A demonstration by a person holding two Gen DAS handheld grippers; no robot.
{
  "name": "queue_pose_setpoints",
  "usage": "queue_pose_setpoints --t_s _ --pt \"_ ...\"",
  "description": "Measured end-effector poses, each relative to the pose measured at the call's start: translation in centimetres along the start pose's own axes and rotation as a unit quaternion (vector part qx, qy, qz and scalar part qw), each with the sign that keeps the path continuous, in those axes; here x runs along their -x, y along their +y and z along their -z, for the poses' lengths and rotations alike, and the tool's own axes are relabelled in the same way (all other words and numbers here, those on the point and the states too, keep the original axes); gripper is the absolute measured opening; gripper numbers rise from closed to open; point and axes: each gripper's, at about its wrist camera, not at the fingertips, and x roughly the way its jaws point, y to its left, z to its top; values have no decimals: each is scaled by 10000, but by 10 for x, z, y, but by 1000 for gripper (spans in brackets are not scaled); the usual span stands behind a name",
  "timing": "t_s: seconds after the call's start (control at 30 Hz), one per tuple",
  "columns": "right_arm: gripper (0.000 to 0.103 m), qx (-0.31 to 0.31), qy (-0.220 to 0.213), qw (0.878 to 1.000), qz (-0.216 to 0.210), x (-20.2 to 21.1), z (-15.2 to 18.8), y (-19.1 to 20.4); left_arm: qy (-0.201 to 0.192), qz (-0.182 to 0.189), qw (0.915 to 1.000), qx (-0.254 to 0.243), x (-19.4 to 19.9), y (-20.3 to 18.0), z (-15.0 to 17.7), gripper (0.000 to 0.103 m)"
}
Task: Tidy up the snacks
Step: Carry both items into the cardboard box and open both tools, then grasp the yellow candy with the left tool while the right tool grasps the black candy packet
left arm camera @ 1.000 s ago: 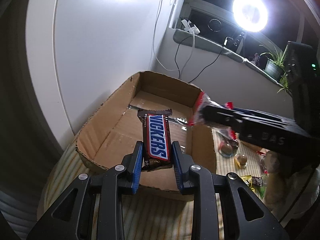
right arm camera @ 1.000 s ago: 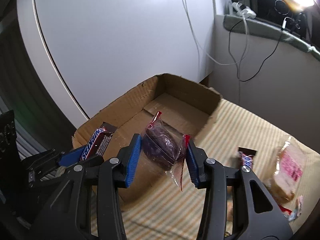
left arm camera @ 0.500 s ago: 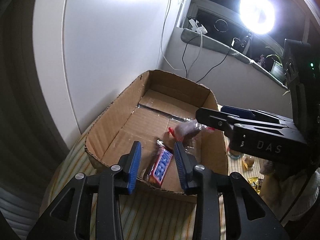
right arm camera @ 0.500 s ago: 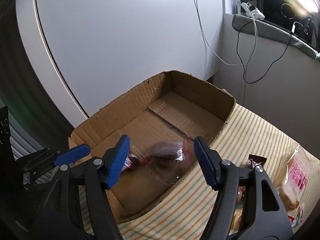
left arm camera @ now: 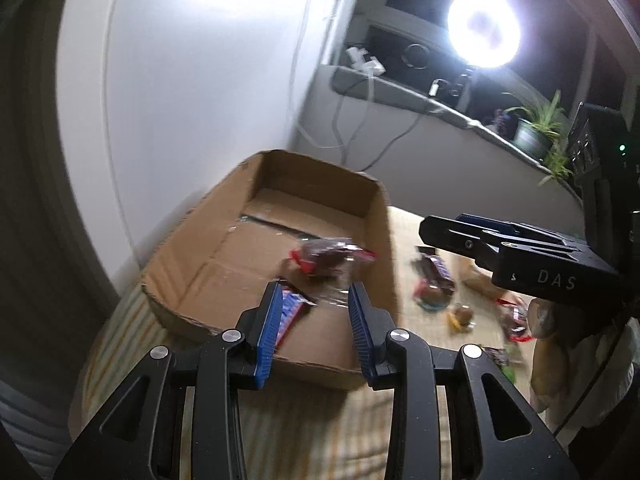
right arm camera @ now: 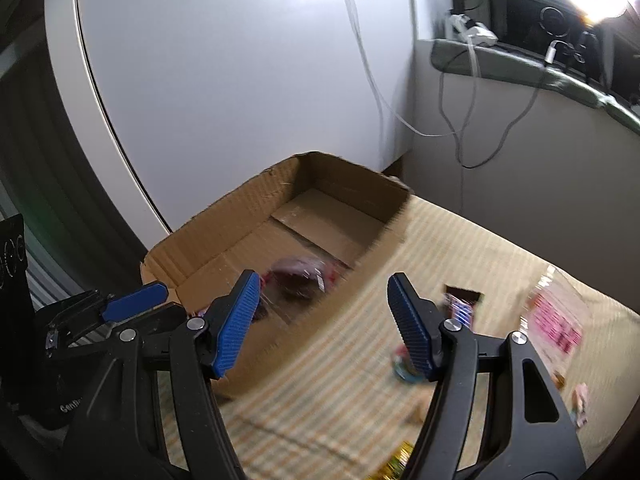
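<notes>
The left gripper (left arm camera: pixel 314 300) tilts down over the near end of the cardboard box (left arm camera: pixel 376 248), its jaws parted and empty; a second ago they clamped the chocolate bar (left arm camera: pixel 290 308), which now lies in the box. The right gripper (right arm camera: pixel 322 312) also angles downward, jaws wide and empty, having let go of the wrapped dark pastry (right arm camera: pixel 300 276), now lying in the box beside the bar.

Both claws point forward and downward, side by side. The left claw (left arm camera: pixel 314 320) stands with its blue pads parted and empty. The right claw (right arm camera: pixel 322 320) gapes wider, gripping nothing.
</notes>
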Motion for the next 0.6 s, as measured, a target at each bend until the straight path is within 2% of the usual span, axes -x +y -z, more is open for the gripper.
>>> queue_pose_setpoints --t_s 0.13,0.3,0.47,0.6 --pt "69 -147 -67 9997 194 27 17 -22 11 217 9996 -197 1 -21 6 33" --pt "69 -258 -30 9981 559 55 48 -47 284 582 9973 -339 -6 -48 18 37" --pt "69 -523 101 9953 814 78 90 -77 637 842 9932 -484 -21 -74 33 37" --pt "69 -449 361 9937 960 81 114 -90 861 1035 9890 -616 -32 -94 41 37"
